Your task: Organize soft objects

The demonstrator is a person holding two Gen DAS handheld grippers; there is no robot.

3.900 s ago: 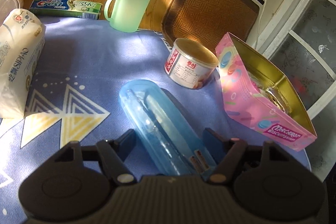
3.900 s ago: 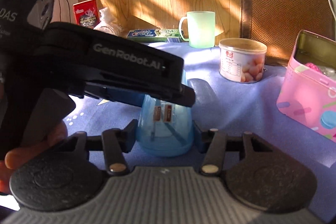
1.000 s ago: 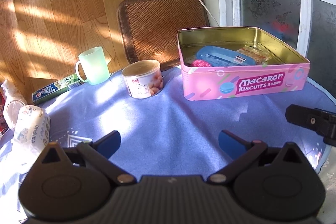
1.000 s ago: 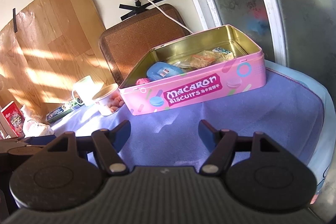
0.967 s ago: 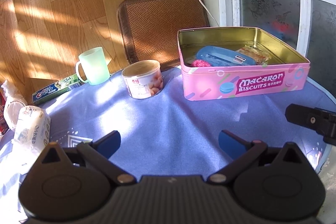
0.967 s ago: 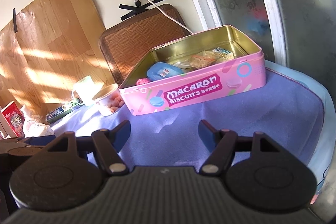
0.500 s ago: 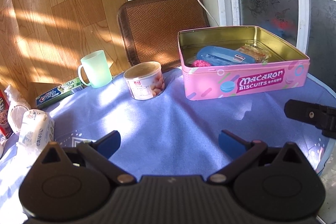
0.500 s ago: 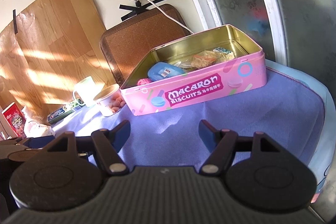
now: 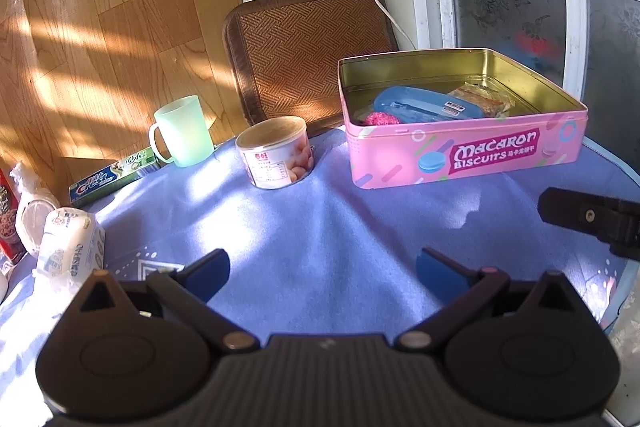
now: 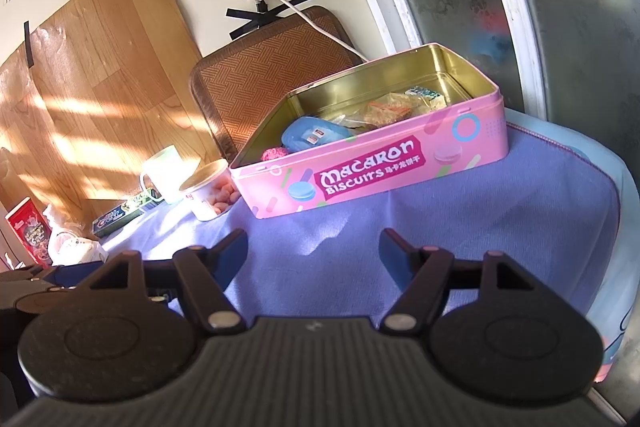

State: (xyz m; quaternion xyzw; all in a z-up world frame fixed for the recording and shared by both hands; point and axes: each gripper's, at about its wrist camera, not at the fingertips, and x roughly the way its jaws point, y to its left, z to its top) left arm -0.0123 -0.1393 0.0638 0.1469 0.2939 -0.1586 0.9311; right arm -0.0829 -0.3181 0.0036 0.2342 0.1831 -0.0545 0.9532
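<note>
Gone from between the grippers is the blue case; it now lies inside the pink biscuit tin, next to a pink ball at the tin's left end and some snack packets at its right. Both grippers have pulled back to the near side of the tin and hang over the blue cloth, each tilted a little downward toward it. On the left gripper the jaws stand wide apart with nothing between them; the right gripper is likewise spread and empty. Left of the tin sit a can, a green mug, a toothpaste box and, farther off, a tissue pack.
</note>
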